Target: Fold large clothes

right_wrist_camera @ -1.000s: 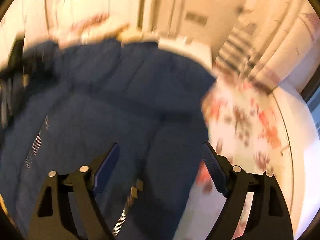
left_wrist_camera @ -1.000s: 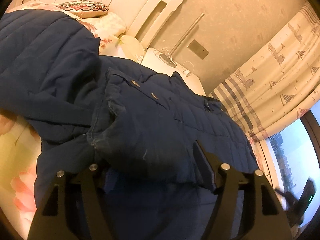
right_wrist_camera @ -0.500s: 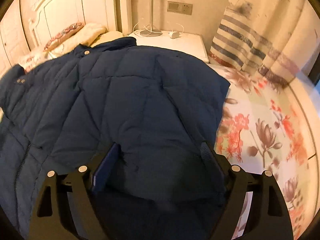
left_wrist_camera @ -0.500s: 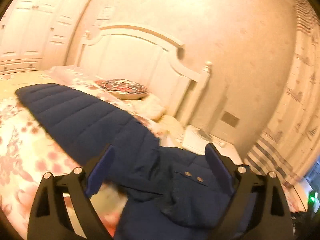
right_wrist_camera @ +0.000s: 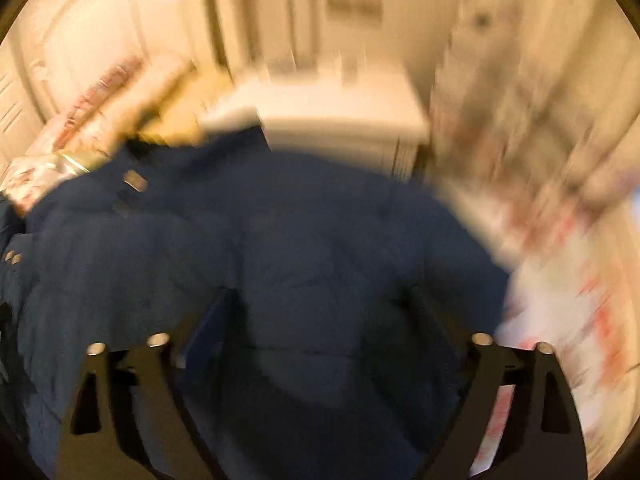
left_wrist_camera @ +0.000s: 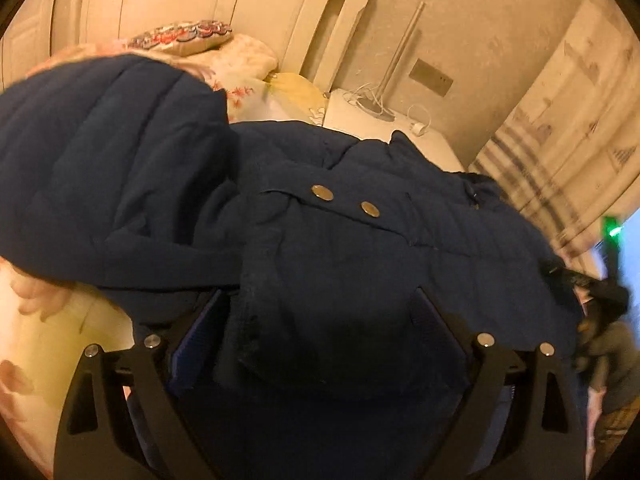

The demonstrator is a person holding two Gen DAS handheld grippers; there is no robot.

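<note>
Two grippers are seen above a navy quilted jacket (left_wrist_camera: 360, 248) that is spread across a bed covered by a floral sheet (left_wrist_camera: 52, 340). The left gripper (left_wrist_camera: 316, 312) is held with its jaws wide and opening; a fold of the jacket near two metal snaps (left_wrist_camera: 346, 200) bulges up between the fingers (left_wrist_camera: 430, 312), but a firm pinch by the pads cannot be made out. One sleeve (left_wrist_camera: 100, 160) is stretched away toward the pillows (left_wrist_camera: 224, 56) and the white headboard (left_wrist_camera: 256, 8). A white nightstand (left_wrist_camera: 360, 116) with a cable and a lamp pole is seen beyond the collar, beside a patterned curtain (left_wrist_camera: 568, 112).

In the right wrist view, which is heavily blurred, the right gripper (right_wrist_camera: 320, 308) is also spread wide and opening over the jacket's quilted panel (right_wrist_camera: 312, 248), with cloth between the fingers (right_wrist_camera: 428, 312); whether the pads touch it cannot be told.
</note>
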